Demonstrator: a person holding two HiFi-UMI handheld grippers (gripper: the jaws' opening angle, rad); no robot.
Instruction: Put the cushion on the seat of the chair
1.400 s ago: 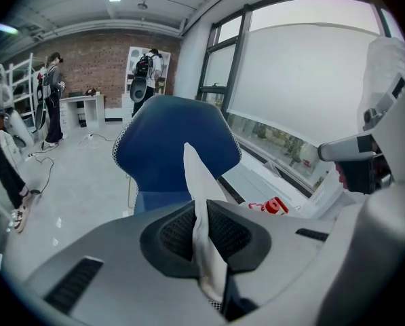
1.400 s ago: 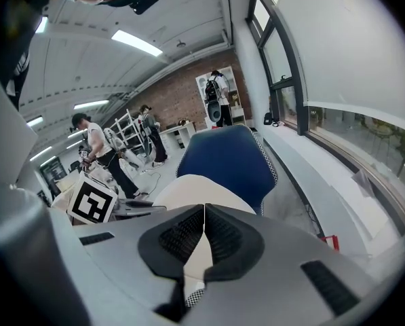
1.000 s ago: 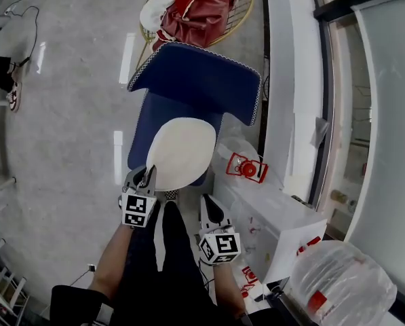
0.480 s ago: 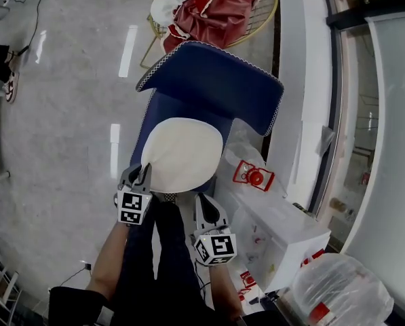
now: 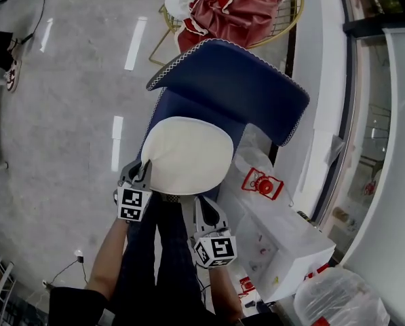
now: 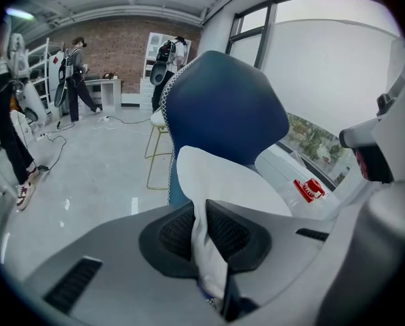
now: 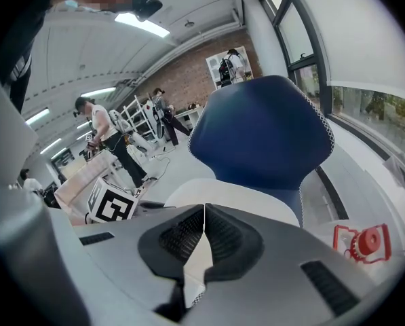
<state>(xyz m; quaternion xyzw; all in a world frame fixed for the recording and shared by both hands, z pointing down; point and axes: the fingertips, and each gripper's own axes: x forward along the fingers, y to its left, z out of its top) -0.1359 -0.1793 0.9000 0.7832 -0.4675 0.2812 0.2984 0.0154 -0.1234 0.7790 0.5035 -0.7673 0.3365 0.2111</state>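
The round cream fabric cushion [image 5: 188, 155] lies spread over the seat [image 5: 163, 109] of the navy-blue upholstered chair [image 5: 237, 87] with white-stitched edging, in front of the curved backrest. It covers most of the seat, and only strips of blue show beside it. The left hand-held gripper [image 5: 140, 172] is clamped shut on the cushion's near left edge; its own view shows a fold of cream cloth pinched between the ribbed pads. The right hand-held gripper [image 5: 203, 205] is likewise closed on the near right edge, with a thin flap and a bit of checked trim caught between its jaws. So the carrying and placing look largely done. I cannot tell whether the cushion rests fully on the seat or hangs just above it. What is left, by my judgement, is to settle it flat and square and to let go with both. No brand or wording can be read. The clear plastic bag [image 5: 256, 175] beside the chair holds a red-and-white item with unreadable print, and the marker cubes [image 5: 133, 204] carry only black-and-white patterns.
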